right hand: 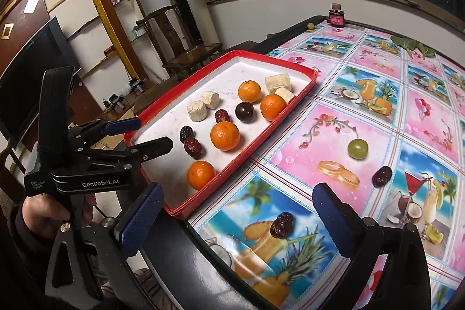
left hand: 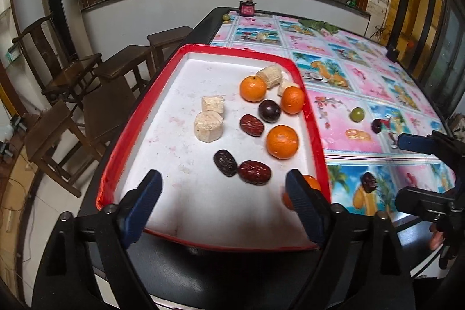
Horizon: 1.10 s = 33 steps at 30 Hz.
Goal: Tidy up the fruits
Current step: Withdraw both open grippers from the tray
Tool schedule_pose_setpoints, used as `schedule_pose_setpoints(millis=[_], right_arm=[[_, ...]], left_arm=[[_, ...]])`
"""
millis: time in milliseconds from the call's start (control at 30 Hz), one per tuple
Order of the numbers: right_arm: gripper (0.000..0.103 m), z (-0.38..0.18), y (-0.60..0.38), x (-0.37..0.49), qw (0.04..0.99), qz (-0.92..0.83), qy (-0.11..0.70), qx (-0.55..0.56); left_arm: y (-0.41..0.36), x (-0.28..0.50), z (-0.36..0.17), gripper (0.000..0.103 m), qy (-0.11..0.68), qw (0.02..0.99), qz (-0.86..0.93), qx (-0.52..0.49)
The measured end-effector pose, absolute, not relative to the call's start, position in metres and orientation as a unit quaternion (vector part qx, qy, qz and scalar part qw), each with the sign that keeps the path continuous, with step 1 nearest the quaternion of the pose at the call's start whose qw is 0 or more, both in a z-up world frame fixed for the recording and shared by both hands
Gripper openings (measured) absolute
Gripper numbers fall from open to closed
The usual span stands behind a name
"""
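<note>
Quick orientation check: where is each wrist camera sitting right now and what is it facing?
Left wrist: above the red tray's near end, looking down along its open left gripper; the right gripper shows at the right edge.
Right wrist: over the tablecloth beside the tray, open right gripper framing a loose date; the left gripper and a hand show.
Shared: tray, oranges, green grape.

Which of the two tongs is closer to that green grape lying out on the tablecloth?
Right. The right tongs hang open over the tablecloth, short of the green grape. The left tongs are open over the red tray, off to the grape's side.
</note>
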State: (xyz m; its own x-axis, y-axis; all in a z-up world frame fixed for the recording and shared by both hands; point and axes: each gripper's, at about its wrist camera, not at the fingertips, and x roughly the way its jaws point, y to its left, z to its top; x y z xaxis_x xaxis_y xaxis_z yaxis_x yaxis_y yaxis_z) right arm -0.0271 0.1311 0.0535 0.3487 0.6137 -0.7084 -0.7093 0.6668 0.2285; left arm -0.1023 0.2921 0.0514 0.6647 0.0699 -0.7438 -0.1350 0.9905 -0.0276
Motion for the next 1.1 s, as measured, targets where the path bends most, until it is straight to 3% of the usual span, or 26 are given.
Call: schedule_pose_setpoints(millis=[33,300,533,1100], right_arm=[[0.103,0.055,0.130,-0.029,0.820,0.404,0.401,-0.060],[0.103,0.062,0.125,-0.044,0.826,0.398,0.393,-0.067],[0.103,0.065,0.123,-0.055,0.825,0.399,0.393,-0.072],[0.103,0.068,0.118,-0.074,0.827,0.392,0.396,-0.074]], left_arm=[[0.292,-0.104,0.052,0.103,0.403,0.912,0.053,-0.044],[0.291,-0.116,0.057,0.103,0.393,0.915,0.082,-0.040],[0.281,-0.135,0.059,0.103,0.379,0.911,0.160,0.026],[0.279,-0.147,0.055,0.103,0.391,0.909,0.140,-0.020]])
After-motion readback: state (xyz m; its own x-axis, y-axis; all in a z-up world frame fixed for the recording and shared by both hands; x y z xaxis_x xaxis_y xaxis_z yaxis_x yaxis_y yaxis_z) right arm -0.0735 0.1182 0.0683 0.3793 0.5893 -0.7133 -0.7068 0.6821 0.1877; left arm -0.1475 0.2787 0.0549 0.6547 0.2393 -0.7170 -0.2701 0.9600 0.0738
